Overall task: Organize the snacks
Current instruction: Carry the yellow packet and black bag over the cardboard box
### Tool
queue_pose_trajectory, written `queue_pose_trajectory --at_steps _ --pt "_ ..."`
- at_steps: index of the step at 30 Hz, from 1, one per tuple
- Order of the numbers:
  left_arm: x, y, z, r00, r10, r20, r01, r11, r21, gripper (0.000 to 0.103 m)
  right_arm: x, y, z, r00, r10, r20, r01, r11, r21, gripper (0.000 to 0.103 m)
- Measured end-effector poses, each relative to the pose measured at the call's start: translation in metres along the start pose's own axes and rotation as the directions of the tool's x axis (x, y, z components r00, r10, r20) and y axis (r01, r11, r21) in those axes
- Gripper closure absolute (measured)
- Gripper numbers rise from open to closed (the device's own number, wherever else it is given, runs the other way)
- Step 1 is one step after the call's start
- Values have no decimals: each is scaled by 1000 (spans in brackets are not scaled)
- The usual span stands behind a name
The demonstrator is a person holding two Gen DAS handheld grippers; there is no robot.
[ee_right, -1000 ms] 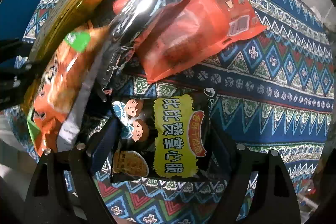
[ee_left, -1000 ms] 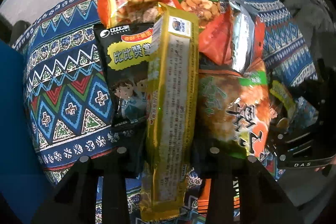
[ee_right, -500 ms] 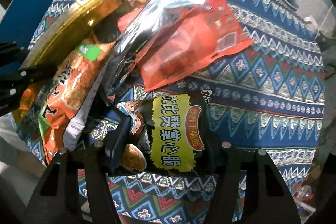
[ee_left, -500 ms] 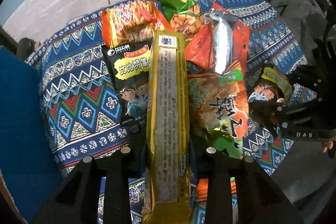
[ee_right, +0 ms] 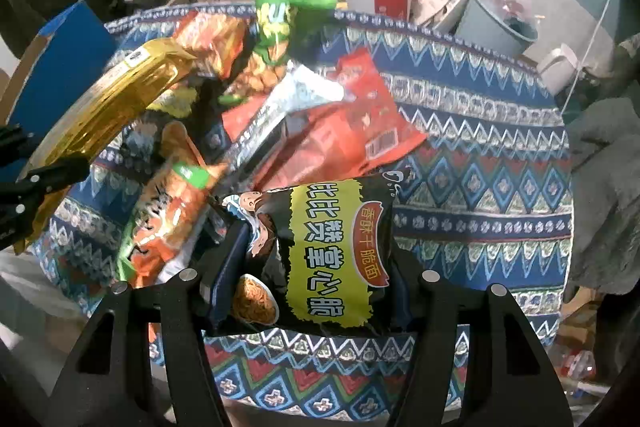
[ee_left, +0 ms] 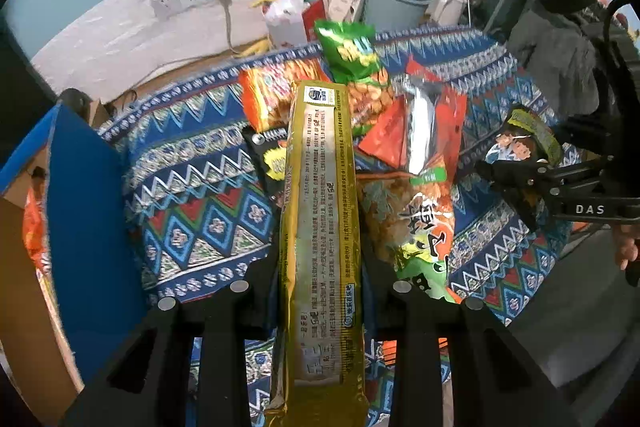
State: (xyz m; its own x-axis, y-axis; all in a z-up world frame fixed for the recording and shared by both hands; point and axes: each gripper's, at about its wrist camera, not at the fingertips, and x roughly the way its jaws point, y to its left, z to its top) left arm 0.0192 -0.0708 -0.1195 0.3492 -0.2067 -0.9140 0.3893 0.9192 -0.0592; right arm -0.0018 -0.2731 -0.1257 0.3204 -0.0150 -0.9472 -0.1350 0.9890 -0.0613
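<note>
My left gripper (ee_left: 320, 279) is shut on a long gold snack pack (ee_left: 320, 207), which points away from me above the table. In the right wrist view the same gold pack (ee_right: 108, 107) sticks out of the left gripper (ee_right: 36, 183) at the left edge. My right gripper (ee_right: 316, 267) is shut on a black snack bag with a yellow label (ee_right: 332, 247), lifted clear of the cloth. From the left wrist view, the right gripper (ee_left: 516, 179) holds that black bag (ee_left: 524, 139) at the right.
A patterned tablecloth (ee_left: 200, 207) carries a pile of snacks: an orange bag (ee_left: 416, 219), a red and silver pouch (ee_left: 424, 123), a green peanut bag (ee_left: 352, 55), another black bag (ee_left: 268, 155). A blue-sided cardboard box (ee_left: 88, 207) stands left. A grey bin (ee_left: 396, 7) stands behind.
Both grippers have risen away from the table with their packs. The right jaws closed in on the black bag, which lay on the cloth before and now hangs lifted.
</note>
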Motion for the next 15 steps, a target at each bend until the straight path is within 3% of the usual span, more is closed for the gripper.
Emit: queue_pose_trajectory --at_steps 15 --pt "-64 34 2 990 28 139 -21 998 -54 71 -40 26 29 993 23 113 -21 1000 -18 41"
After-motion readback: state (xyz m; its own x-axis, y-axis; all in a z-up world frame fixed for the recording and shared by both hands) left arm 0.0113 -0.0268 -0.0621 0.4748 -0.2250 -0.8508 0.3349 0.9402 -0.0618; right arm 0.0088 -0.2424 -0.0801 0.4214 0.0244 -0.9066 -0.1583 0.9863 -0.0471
